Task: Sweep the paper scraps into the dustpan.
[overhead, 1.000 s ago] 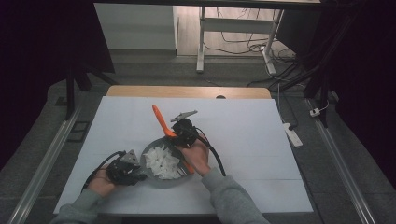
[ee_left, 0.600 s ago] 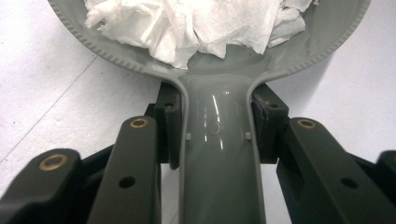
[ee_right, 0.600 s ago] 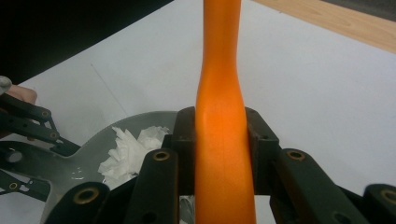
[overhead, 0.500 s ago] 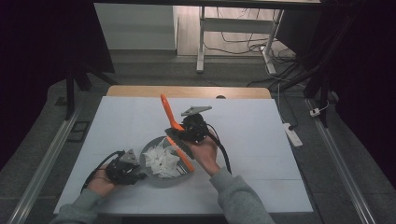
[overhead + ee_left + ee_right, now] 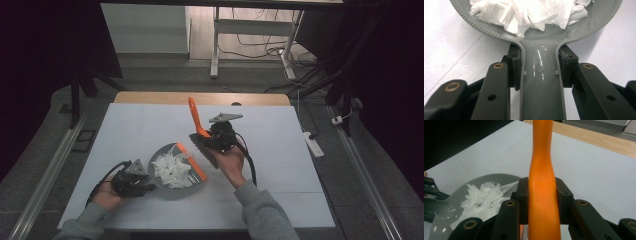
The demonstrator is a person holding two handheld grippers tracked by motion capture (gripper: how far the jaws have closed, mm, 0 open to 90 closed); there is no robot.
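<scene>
grey dustpan (image 5: pixel 175 172) full of crumpled paper (image 5: pixel 170 169), handle clamped by left hand-held gripper (image 5: pixel 131 184). right hand-held gripper (image 5: pixel 216 139) closed on orange brush (image 5: pixel 196 120), lifted off the counter (image 5: pixel 280 150). tilt the pan and paper could spill.

dustpan (image 5: pixel 176 172) near front edge, table (image 5: pixel 280 135) open right, behind

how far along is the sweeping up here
Sweeping looks done: the crumpled white paper sits inside the grey dustpan. In hand: the left gripper clamps the dustpan's handle, and the right gripper holds the orange brush lifted beside the pan. Left, probably: setting the brush down and emptying the pan.
</scene>
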